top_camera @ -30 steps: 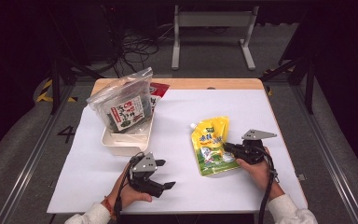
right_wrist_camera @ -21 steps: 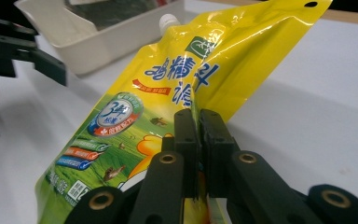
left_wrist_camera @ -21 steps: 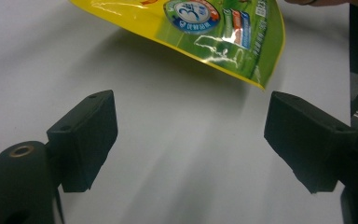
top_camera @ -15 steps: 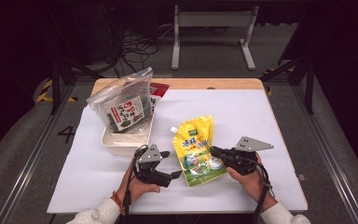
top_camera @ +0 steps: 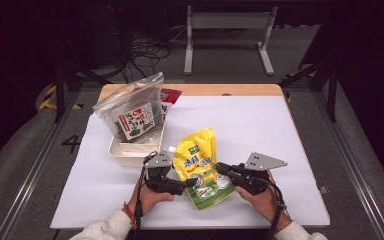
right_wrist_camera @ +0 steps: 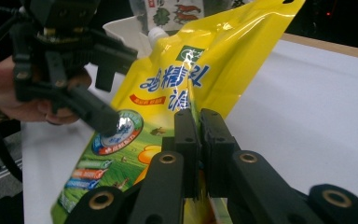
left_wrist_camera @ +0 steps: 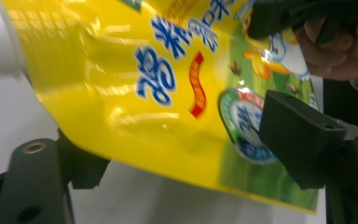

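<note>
A yellow spouted pouch (top_camera: 200,170) with blue lettering is tilted up off the white table (top_camera: 260,125) near its front edge. My right gripper (top_camera: 219,167) is shut on the pouch's right edge; in the right gripper view its jaws (right_wrist_camera: 199,116) pinch the pouch (right_wrist_camera: 182,70) between them. My left gripper (top_camera: 190,182) stands open at the pouch's lower left edge. One jaw lies over the pouch's printed face and the other behind it, as the left gripper view shows with the pouch (left_wrist_camera: 158,93) passing between them (left_wrist_camera: 182,142). The left gripper (right_wrist_camera: 109,100) also shows in the right gripper view.
A white tray (top_camera: 130,150) at the table's left holds a clear bag of dark snacks (top_camera: 132,110), with a red packet (top_camera: 170,95) behind it. The pouch's white spout (top_camera: 169,149) points toward the tray. A metal stand (top_camera: 227,30) is on the floor beyond the table.
The right gripper carried the pouch leftward from the right side of the table and tilted it up. The left gripper moved right until its jaws straddle the pouch's edge.
</note>
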`<action>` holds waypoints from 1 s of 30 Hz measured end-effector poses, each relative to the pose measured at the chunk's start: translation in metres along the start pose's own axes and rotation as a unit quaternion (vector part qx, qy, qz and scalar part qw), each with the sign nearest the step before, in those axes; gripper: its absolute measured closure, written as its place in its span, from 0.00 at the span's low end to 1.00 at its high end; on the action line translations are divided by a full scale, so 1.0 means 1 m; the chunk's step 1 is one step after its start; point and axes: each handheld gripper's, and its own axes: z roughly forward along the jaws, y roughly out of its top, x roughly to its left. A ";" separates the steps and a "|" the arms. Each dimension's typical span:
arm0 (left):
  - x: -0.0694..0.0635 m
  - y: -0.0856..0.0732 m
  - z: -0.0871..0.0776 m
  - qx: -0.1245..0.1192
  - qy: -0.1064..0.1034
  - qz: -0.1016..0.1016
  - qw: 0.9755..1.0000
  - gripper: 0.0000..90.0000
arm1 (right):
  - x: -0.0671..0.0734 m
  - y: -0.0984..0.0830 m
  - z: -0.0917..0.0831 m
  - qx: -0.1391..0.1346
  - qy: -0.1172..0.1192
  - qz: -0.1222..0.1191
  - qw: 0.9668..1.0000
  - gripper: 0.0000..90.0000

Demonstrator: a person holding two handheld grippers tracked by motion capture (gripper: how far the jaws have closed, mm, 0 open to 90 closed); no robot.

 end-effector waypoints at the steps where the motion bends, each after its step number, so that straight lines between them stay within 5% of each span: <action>1: 0.000 0.001 -0.001 -0.004 -0.004 -0.003 1.000 0.33 | 0.002 -0.001 0.001 -0.001 0.005 -0.004 1.000 0.96; 4: 0.001 0.002 -0.004 -0.009 0.006 0.002 1.000 0.36 | 0.007 0.000 0.004 0.003 0.011 -0.020 1.000 0.96; 11: 0.003 0.005 -0.019 -0.041 -0.006 0.012 0.999 0.75 | 0.012 -0.002 0.009 0.016 0.012 -0.034 0.999 0.95; 15: -0.004 0.011 -0.026 -0.048 -0.015 0.035 0.998 0.94 | 0.011 -0.003 0.011 0.015 0.010 -0.028 0.999 0.93; 23: -0.009 0.019 -0.038 -0.049 -0.001 0.075 0.996 0.97 | 0.020 0.003 0.009 0.007 0.010 -0.038 0.999 0.85; 30: -0.006 0.021 -0.047 -0.051 0.006 0.081 0.995 0.98 | 0.021 0.006 0.004 0.013 0.004 -0.036 0.999 0.62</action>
